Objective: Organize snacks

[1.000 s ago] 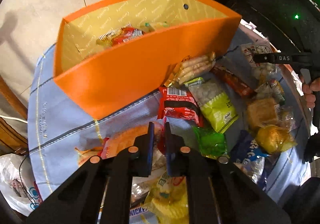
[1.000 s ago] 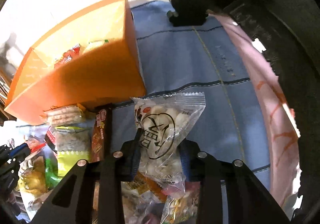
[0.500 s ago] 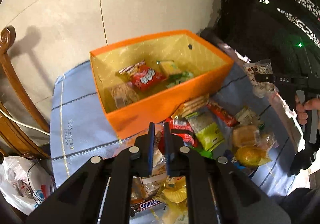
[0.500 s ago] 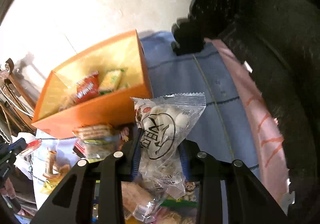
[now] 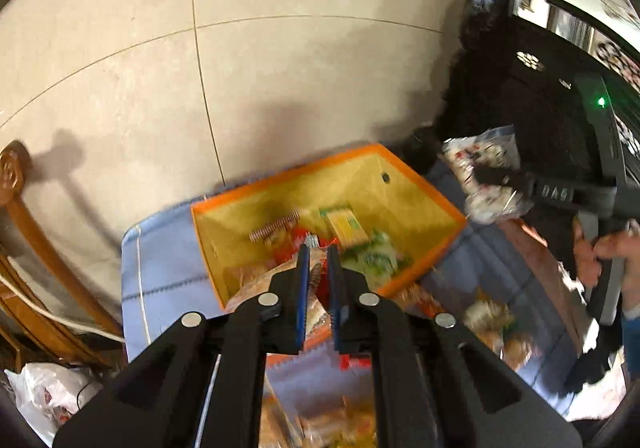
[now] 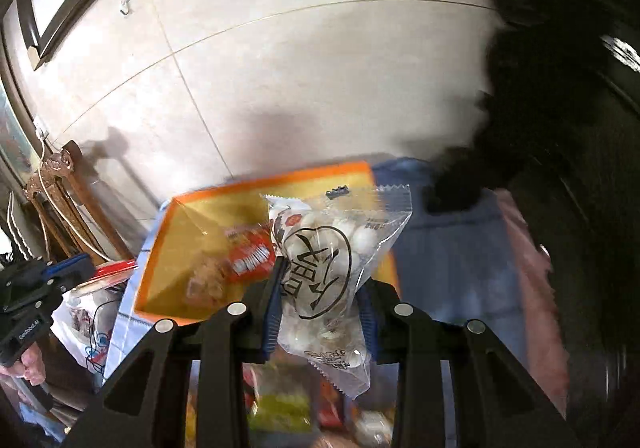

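An orange box [image 5: 424, 188] with a yellow inside stands on a blue cloth and holds several snack packs. My left gripper [image 5: 318, 260] is raised over the box's near side, shut on an orange snack packet [image 5: 316, 322] that hangs between its blue pads. My right gripper [image 6: 320, 288] is shut on a clear bag of white candies [image 6: 332, 248] and holds it in the air by the box's right end [image 6: 320, 172]. That bag also shows in the left wrist view [image 5: 484, 176], beside the box's right corner.
Loose snacks [image 5: 492, 324] lie blurred on the blue cloth [image 5: 160, 268] in front of the box. A tiled wall [image 5: 280, 68] is behind it. A wooden chair [image 5: 24, 216] stands at left, dark carved furniture [image 5: 520, 88] at right. A white plastic bag [image 5: 44, 392] lies low left.
Both grippers have risen and tilted up, so the box looks smaller and the wall fills the views. My left gripper carried the orange packet up to the box. The candy bag moved toward the box.
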`<state>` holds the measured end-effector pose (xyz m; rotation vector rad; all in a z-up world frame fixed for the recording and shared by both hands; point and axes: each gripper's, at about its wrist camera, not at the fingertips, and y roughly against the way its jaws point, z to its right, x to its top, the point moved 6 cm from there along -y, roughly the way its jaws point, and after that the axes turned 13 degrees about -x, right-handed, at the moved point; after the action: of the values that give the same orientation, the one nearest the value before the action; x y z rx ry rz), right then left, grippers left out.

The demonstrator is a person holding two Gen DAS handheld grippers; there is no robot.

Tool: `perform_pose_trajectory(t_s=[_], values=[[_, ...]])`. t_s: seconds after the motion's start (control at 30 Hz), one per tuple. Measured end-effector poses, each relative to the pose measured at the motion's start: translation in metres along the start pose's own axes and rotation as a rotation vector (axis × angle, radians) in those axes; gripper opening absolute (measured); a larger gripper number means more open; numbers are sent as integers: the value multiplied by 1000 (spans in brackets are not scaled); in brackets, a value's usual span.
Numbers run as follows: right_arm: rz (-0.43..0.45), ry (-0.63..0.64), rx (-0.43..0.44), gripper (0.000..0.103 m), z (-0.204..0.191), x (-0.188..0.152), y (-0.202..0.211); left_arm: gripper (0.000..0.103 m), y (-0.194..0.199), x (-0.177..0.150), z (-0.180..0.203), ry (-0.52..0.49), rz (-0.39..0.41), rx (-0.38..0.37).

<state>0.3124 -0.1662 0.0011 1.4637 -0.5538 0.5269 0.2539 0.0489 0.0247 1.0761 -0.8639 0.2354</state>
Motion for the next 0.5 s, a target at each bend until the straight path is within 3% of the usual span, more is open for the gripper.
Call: perform_pose_trajectory(t_s=[0.17,0.2,0.23,0.27,0.3,0.37,0.5], values=[[-50,67,54,35,-31,12,-38,9,-33,18,-16,26,-27,10],[-76,75,59,36,-34,12,-49,14,-41,18,-19,36,-33,8],[-87,79,47,46,-34,11,-55,23,-45,18,-23,49,-37,1],[-93,76,28,65,-31,11,-59,58,-51,17,-27,85,-39,-24],[-89,67,13,72,-27,11,-61,83,-53,15,-31,106,-30,-33],[-75,48,-9,80,-15,8,-56,85,-51,10,-32,90,-1,-20],[-68,79,-83,88,7,-10,-38,88,-40,-16,-31,41,-49,32]])
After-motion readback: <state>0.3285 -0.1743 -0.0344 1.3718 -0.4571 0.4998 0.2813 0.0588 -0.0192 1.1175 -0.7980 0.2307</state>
